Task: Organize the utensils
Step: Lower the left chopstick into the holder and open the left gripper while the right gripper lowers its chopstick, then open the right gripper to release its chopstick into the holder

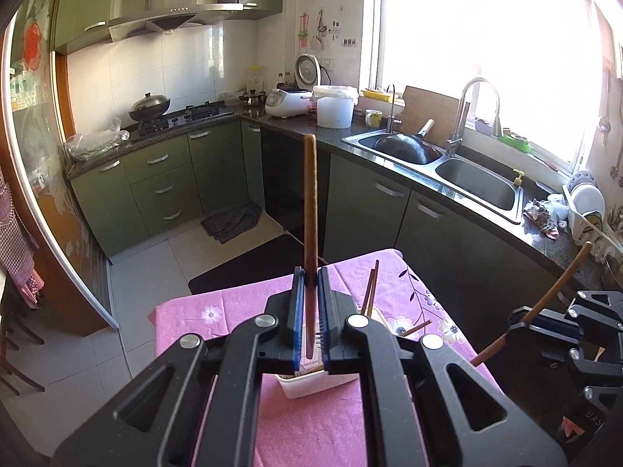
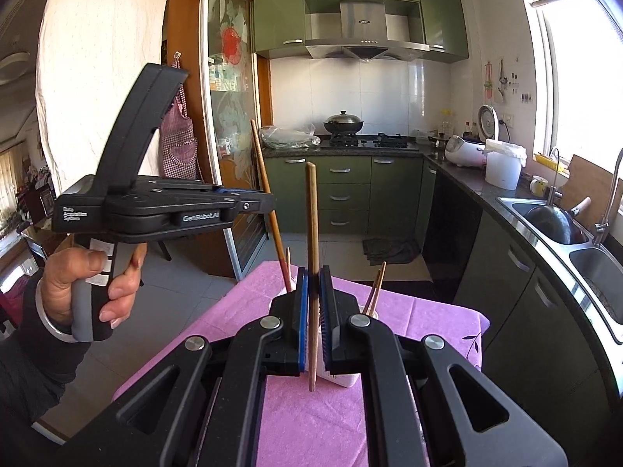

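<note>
Already each tool has a stick: the left gripper (image 1: 310, 278) is clamped low on a dark chopstick (image 1: 310, 210), the right gripper (image 2: 314, 284) on a paler chopstick (image 2: 312, 241), both upright. Light, stiff and slick, they pivot easily; grip nearer mid-length. Beyond, over the pink cloth (image 2: 323, 420), a white holder (image 1: 311, 387), probably slotted, keeps more chopsticks (image 1: 372, 288).

Bright daylight is streaming through the window (image 1: 486, 50) above the steel double sink (image 1: 436, 167), green cabinets (image 1: 163, 179) are lining the white-tiled walls left of it, pale floor tiles (image 1: 136, 264) showing below.
</note>
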`<state>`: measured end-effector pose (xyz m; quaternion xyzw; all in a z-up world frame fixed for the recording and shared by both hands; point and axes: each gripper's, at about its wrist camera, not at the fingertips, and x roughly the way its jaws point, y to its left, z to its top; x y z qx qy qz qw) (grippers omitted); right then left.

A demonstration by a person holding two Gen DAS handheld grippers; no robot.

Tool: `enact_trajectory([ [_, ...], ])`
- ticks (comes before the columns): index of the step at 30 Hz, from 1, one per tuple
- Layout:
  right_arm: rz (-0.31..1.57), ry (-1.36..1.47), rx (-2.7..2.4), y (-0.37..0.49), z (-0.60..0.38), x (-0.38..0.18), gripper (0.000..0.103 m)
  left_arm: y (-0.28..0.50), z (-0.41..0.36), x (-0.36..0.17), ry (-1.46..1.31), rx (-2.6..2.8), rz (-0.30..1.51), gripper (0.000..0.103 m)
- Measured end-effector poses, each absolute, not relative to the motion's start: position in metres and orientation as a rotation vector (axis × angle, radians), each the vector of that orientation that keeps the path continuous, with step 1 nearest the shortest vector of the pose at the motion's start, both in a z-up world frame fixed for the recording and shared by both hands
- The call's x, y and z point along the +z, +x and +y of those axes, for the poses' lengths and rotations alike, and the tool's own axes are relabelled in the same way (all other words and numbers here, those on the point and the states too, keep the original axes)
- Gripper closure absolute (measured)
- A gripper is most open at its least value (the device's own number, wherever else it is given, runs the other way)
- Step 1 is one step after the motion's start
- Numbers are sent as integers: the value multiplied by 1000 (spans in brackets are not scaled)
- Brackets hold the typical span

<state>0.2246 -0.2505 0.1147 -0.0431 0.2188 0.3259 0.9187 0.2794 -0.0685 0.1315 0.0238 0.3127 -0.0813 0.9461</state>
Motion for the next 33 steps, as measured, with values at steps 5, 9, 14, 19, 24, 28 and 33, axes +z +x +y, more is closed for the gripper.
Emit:
enact_trajectory([
  [5, 444, -67, 660, 237, -253, 121, 96, 296, -67, 103, 49, -153, 704, 96],
  [9, 419, -45, 657, 246, -255, 135, 96, 302, -67, 84, 65, -145, 754, 96],
  [14, 375, -14, 634, 260, -256, 157, 96, 300, -67, 66, 90, -149, 789, 94],
  [19, 344, 6, 583, 279, -254, 172, 96, 275, -54, 72, 24, -158, 719, 77],
  [24, 359, 25, 521, 310, -248, 166, 96, 212, -43, 79, -23, -152, 550, 13],
  [28, 404, 55, 525, 334, -243, 148, 96, 156, -37, 71, 2, -78, 418, 7],
  [33, 462, 65, 530, 355, -233, 117, 96, 116, -24, 42, -15, -27, 405, 7],
])
